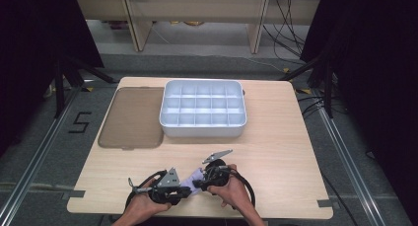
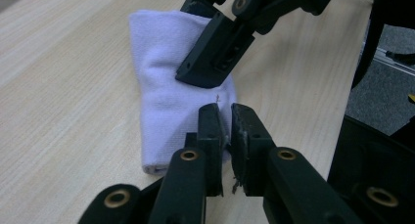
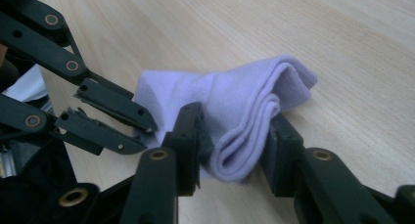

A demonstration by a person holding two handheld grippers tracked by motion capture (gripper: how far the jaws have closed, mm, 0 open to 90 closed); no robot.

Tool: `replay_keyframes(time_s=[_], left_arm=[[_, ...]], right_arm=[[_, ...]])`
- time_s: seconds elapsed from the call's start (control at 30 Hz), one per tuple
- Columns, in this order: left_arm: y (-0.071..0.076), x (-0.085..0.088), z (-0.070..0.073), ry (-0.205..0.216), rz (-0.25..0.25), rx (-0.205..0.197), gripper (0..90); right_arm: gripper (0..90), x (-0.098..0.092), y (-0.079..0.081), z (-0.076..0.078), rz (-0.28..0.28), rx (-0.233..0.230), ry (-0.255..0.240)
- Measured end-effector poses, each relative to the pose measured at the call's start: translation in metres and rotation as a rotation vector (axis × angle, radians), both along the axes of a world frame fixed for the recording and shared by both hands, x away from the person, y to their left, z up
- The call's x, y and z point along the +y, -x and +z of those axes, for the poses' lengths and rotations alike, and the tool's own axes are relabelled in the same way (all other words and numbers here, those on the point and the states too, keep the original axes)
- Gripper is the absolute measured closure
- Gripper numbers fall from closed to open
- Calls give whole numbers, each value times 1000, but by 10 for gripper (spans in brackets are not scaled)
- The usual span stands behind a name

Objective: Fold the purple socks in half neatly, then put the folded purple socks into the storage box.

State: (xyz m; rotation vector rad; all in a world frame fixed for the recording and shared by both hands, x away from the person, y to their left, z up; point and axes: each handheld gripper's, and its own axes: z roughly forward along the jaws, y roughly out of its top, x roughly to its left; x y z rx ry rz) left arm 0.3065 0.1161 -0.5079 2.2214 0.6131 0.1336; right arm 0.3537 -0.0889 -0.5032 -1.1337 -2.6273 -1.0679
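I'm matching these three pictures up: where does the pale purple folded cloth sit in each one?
High view: the cloth lies at the table's near edge, between the two grippers.
Left gripper view: upper middle, one edge pinched in the left gripper.
Right gripper view: centre, a folded bulge between the right gripper jaws.
Shared landmark: the light wooden table under it.

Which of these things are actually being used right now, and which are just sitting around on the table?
In use:
- lilac cloth, folded
- left tool, nipping the cloth's edge
- right tool, around the folded end

Lying about:
- white compartment tray
- brown lid beside it
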Motion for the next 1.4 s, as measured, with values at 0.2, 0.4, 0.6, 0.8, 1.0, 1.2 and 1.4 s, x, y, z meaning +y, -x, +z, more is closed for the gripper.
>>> replay_keyframes(time_s=[0.2, 0.4, 0.6, 0.8, 1.0, 1.2, 1.4], left_arm=[[1, 1, 1, 30, -11, 32, 717], [8, 21, 13, 117, 66, 27, 511], [10, 46, 14, 119, 117, 15, 459], [12, 56, 11, 92, 155, 15, 395], [10, 66, 7, 64, 164, 3, 359], [6, 69, 5, 59, 183, 9, 324], [4, 71, 4, 24, 193, 8, 286]], right_arm=[[704, -1, 1, 0, 6, -19, -12], [721, 1, 3, 2, 22, -59, 1], [724, 3, 6, 7, 48, -78, 21], [725, 4, 9, 14, 76, -138, 31], [725, -2, 14, 26, 57, -175, 46], [725, -8, 11, 41, 52, -233, 63], [725, -17, -1, 56, 52, -251, 92]])
